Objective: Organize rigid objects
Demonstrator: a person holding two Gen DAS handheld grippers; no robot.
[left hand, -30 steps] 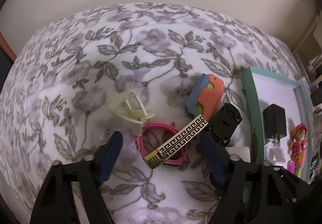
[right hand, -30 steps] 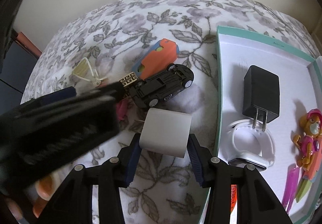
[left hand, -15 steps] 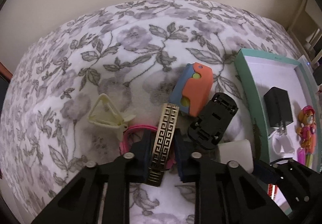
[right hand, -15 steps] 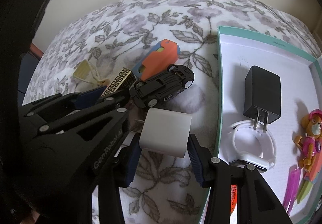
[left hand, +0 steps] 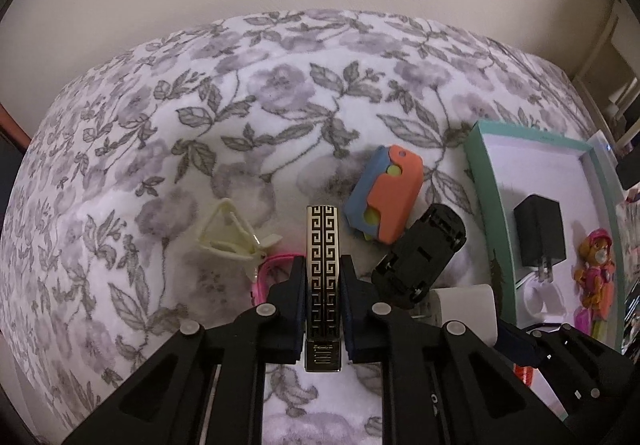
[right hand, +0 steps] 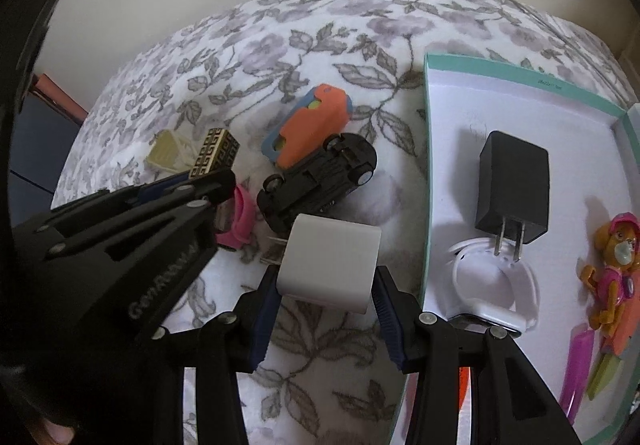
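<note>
My left gripper (left hand: 322, 265) is shut on a gold-and-black patterned bar (left hand: 322, 265), held above the floral bedspread; it also shows in the right wrist view (right hand: 214, 159). My right gripper (right hand: 326, 281) is shut on a white charger block (right hand: 330, 263), its prongs pointing left. On the bedspread lie an upside-down black toy car (right hand: 320, 181), an orange-and-blue toy (right hand: 310, 131), a pink band (right hand: 240, 219) and a cream clip (left hand: 230, 231). The teal box (right hand: 430, 165) at right holds a black charger (right hand: 510, 187), a white watch band (right hand: 492, 289) and a pup figure (right hand: 614, 265).
The bed ends at a beige wall behind. The left gripper's black body (right hand: 100, 285) fills the right wrist view's lower left. Pink and yellow-green items (right hand: 588, 373) lie in the box's near corner. Furniture stands at the far right (left hand: 616, 93).
My left gripper closed on the patterned bar and lifted it off the pink band, turning it straight along the fingers. My right gripper kept the white charger block and barely moved.
</note>
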